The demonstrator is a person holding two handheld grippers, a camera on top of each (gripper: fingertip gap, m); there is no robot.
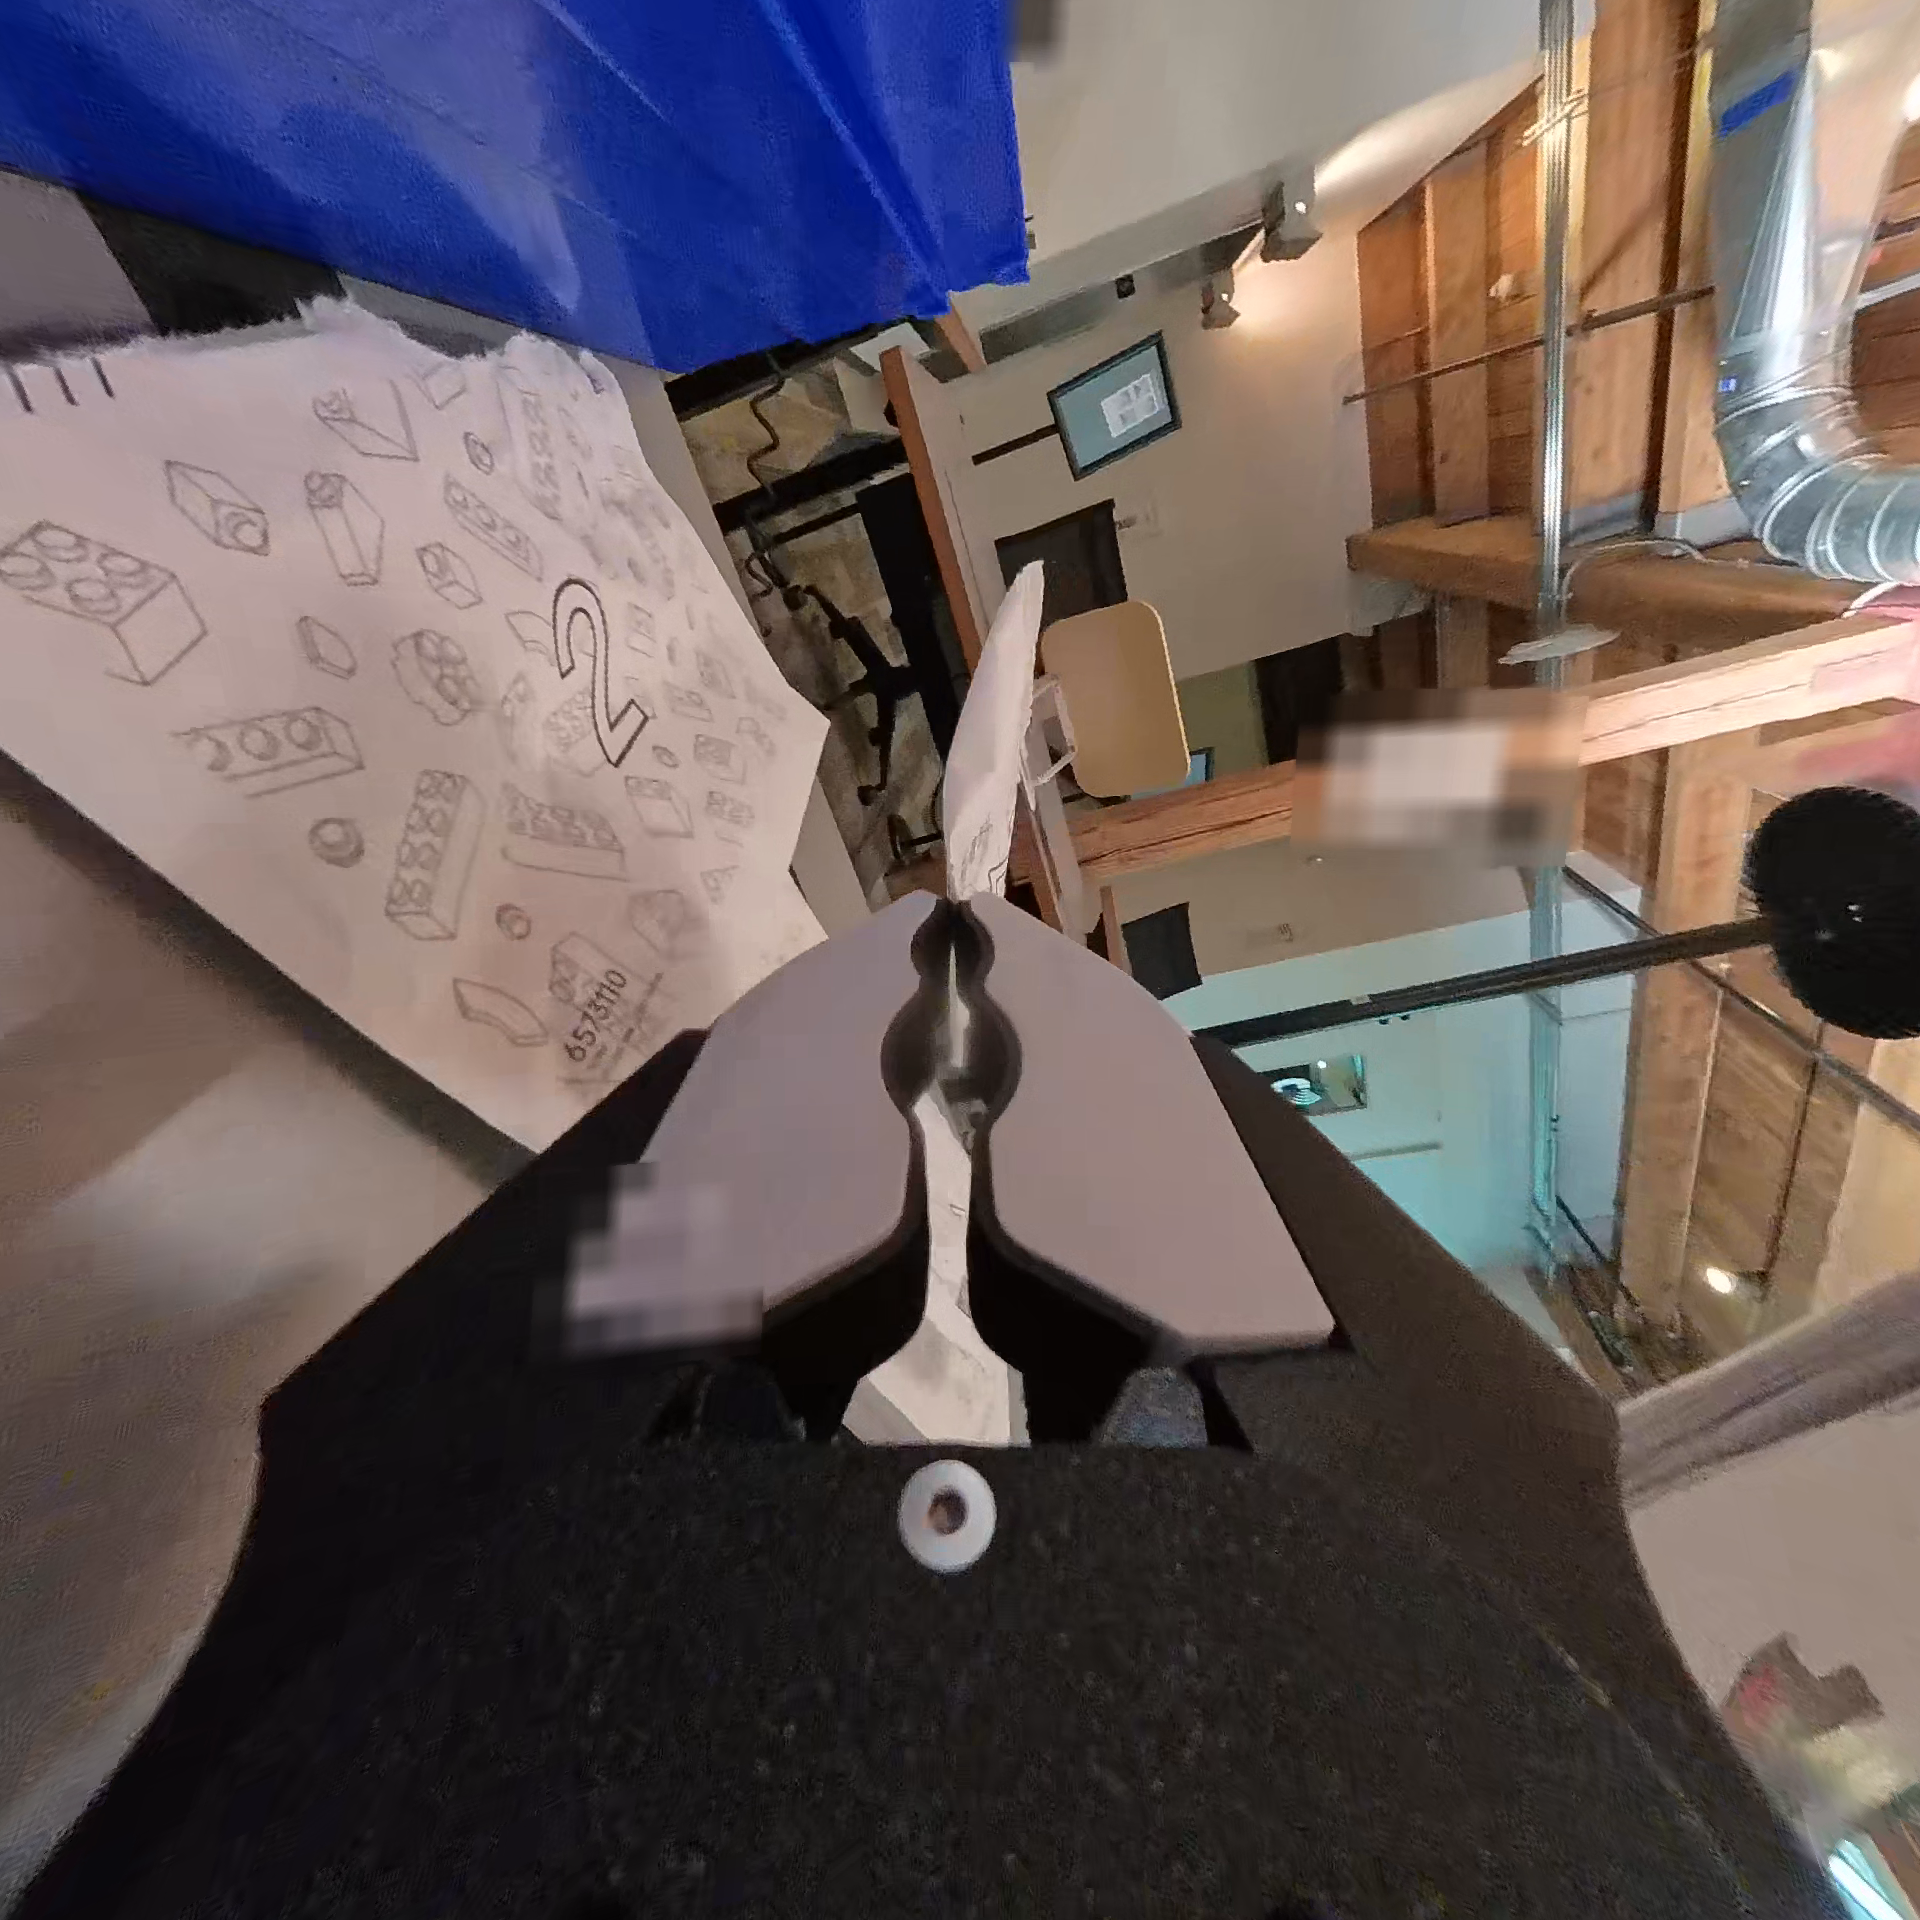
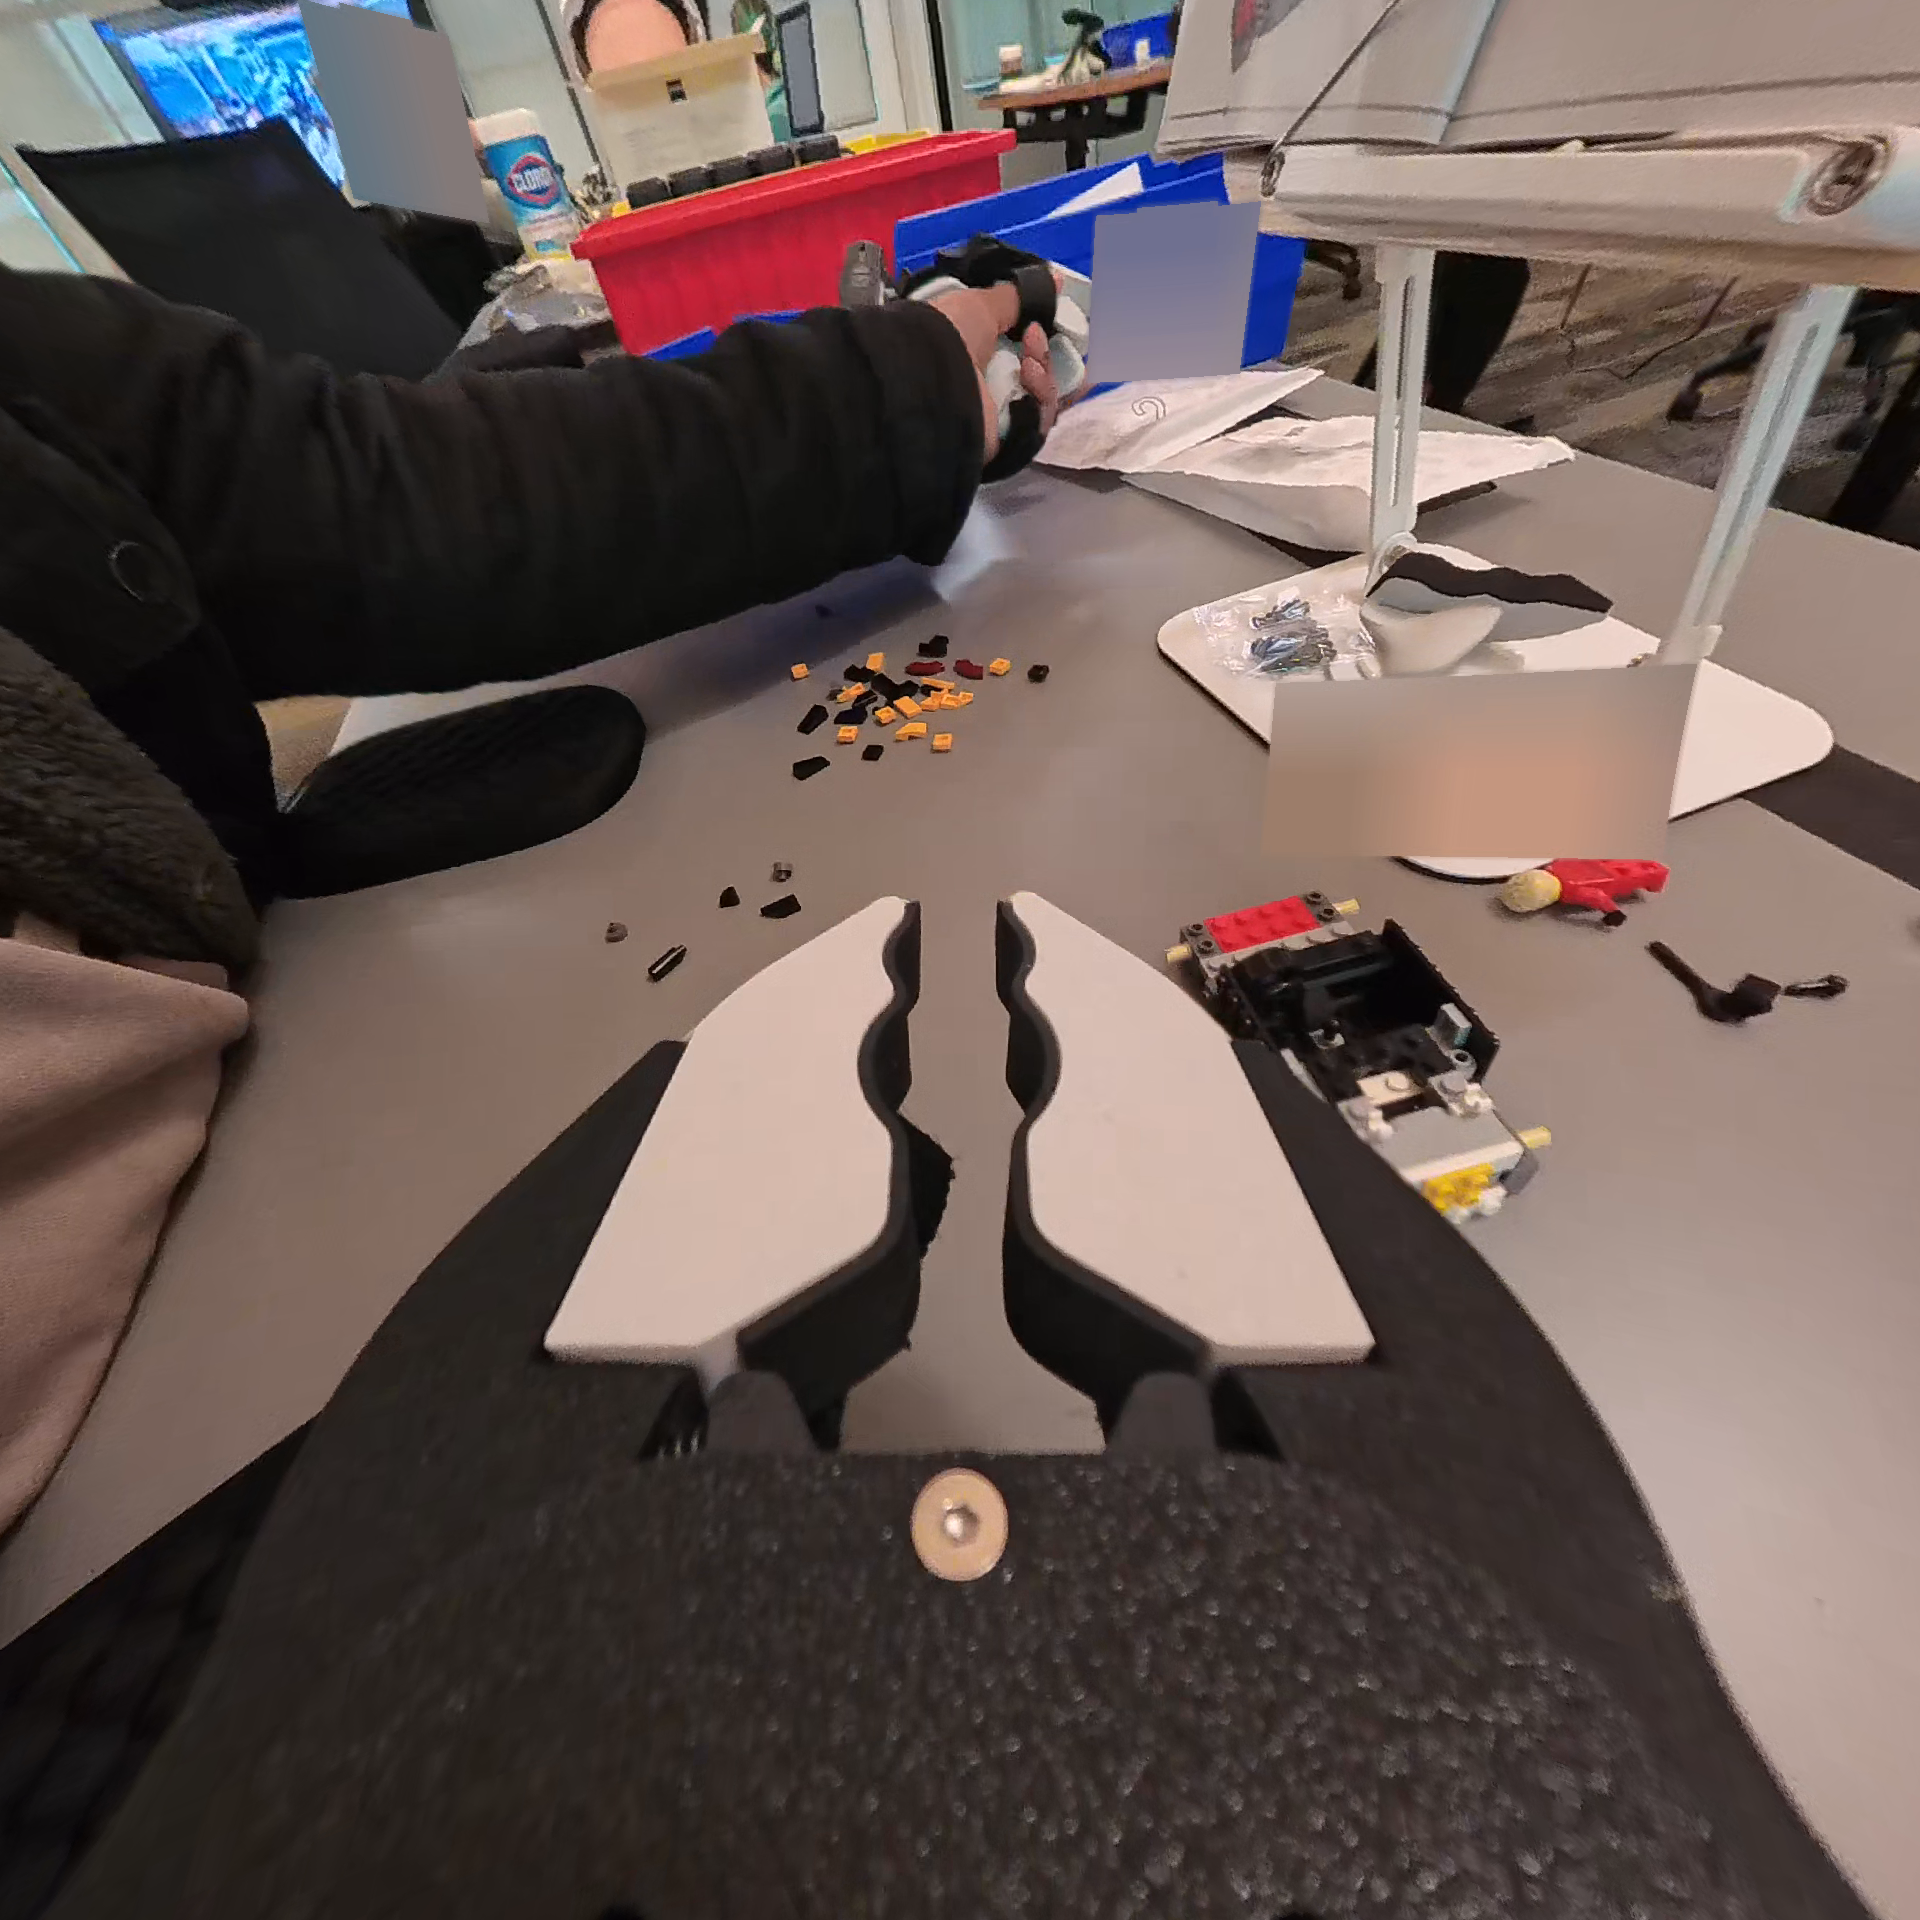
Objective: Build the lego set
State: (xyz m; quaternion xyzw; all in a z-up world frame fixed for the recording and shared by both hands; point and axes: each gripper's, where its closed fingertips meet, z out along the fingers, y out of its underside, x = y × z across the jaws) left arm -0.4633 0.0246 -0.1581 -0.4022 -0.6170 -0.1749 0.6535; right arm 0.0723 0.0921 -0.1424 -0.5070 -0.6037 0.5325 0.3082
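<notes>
Left wrist view rolled sideways, tilted up at ceiling beams, printed paper bag (image 1: 395, 707) close at left, right wrist view low over grey worktop (image 2: 1039, 790), facing forward, both catching that bag (image 2: 1153, 416)

A red bin (image 2: 790, 234) stands at the far edge of the grey table (image 2: 520, 1018). Just right of it is a blue bin (image 2: 1049, 223), just left a wipes canister (image 2: 525, 182). Farther right stands a white stand (image 2: 1704, 727).
</notes>
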